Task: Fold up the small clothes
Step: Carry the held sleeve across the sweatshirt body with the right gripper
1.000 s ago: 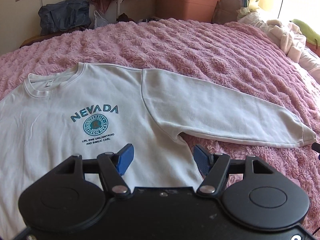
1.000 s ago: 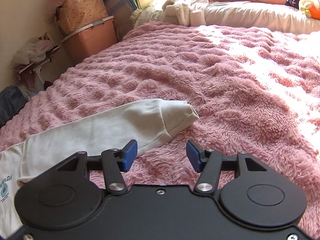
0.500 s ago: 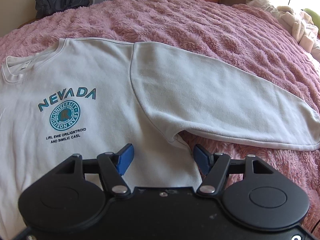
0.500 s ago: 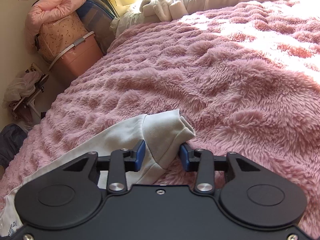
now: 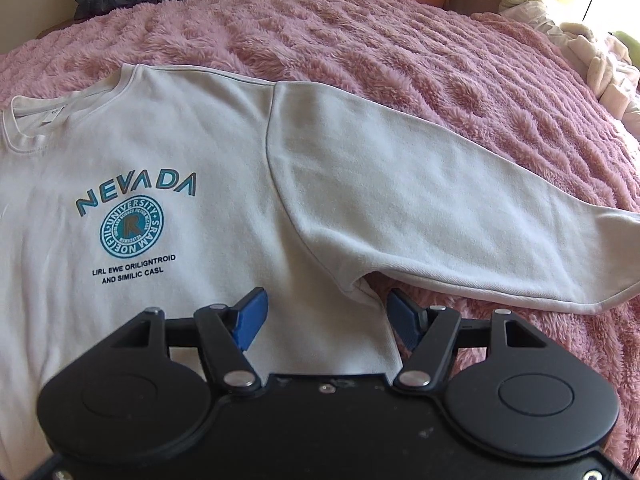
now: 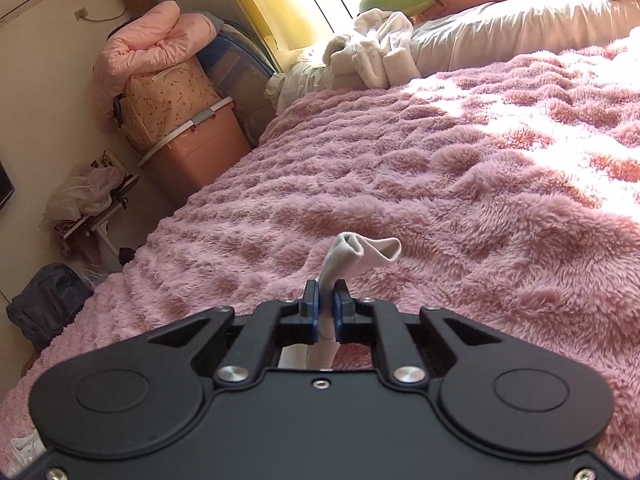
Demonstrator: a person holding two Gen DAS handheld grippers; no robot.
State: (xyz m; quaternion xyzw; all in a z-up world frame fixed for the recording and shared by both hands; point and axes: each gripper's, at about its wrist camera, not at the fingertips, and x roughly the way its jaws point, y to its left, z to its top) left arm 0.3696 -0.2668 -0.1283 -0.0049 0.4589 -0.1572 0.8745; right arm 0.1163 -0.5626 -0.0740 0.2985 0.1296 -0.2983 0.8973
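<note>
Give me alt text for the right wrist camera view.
The right gripper has its jaws shut on a white sleeve cuff, lifted above a fluffy pink blanket. A pink storage box stands by the wall.

My left gripper (image 5: 326, 318) and my right gripper (image 6: 327, 304) look alike: a matte black body with two round raised discs, angular black linkage arms on silver rivets, small screws, and blue finger pads (image 5: 251, 318).
</note>
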